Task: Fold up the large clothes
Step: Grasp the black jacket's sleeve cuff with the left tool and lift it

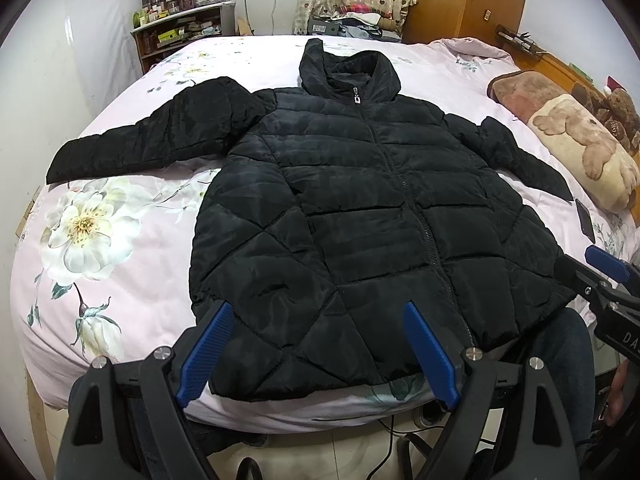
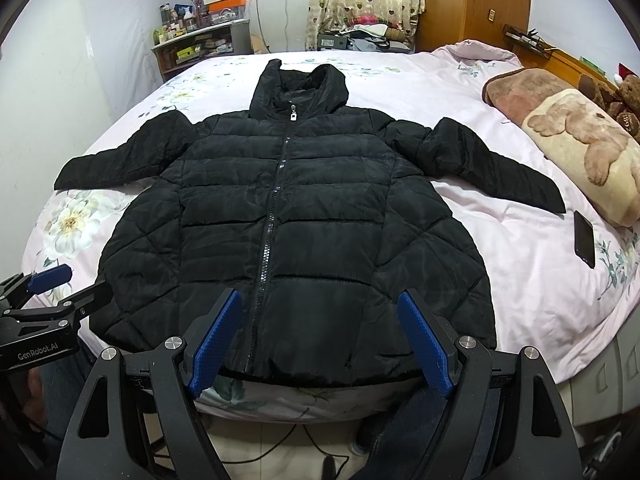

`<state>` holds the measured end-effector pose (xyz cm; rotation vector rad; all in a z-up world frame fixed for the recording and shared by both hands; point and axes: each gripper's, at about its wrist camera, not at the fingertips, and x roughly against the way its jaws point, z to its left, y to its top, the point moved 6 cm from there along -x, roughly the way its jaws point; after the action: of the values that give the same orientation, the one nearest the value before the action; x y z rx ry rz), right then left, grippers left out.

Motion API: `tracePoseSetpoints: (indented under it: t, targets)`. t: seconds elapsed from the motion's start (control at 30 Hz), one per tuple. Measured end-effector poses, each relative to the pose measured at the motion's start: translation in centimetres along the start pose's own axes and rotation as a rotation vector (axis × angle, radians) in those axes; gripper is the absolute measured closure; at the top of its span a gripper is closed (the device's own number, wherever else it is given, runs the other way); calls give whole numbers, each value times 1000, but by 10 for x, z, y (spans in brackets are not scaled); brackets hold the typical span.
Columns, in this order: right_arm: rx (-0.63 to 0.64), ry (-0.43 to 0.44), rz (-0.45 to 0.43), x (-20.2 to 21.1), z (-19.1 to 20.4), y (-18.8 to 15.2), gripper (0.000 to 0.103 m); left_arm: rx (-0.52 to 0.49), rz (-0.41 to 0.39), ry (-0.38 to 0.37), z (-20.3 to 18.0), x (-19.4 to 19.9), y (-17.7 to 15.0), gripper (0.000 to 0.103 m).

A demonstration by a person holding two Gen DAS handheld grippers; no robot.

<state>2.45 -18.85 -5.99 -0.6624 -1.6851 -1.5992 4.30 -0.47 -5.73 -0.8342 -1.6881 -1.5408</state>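
A black quilted hooded jacket (image 1: pixel 360 216) lies flat and zipped on the pink floral bed (image 1: pixel 112 264), both sleeves spread out, hem toward me. It also shows in the right wrist view (image 2: pixel 288 220). My left gripper (image 1: pixel 318 312) is open and empty, hovering over the near hem, left of the zipper. My right gripper (image 2: pixel 320 300) is open and empty above the hem, just right of the zipper. Each gripper shows at the edge of the other's view: the right one (image 1: pixel 600 268), the left one (image 2: pixel 52 280).
A dark phone (image 2: pixel 584 240) lies on the bed beyond the jacket's right sleeve cuff. A bear-print pillow (image 2: pixel 580 148) and a teddy bear (image 2: pixel 628 100) sit at the right. A cluttered shelf (image 2: pixel 196 44) and a wooden wardrobe (image 2: pixel 476 4) stand behind the bed.
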Motion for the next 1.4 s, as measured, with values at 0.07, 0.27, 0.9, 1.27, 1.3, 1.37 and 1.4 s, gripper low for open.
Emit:
tracePoseSetpoints:
  t: [0.07,0.27,0.9,1.27,1.3,1.37,1.4]
  targets:
    - [0,1,2,-5,-1,4,23,1,-2,4,3,-4,3,15]
    - [12,21,-11,-21,2,23,23,19,-20,18,23,-21,23,15]
    - [92,33,8,-121,31,104,23,296,-54,89,189,-110,103,18]
    - [133,20,32,-159,47,122,23,568,-112,174,316,-147,123,28]
    - [134,18,37,-162,47,122,23,592,-120,183,325,-148,123,28]
    - [135,12,47,-168,46,124,23,647,-129,204,344,-153,124,28]
    - [134,10,54,-172,45,124,23,666,-132,213,352,-155,125,28]
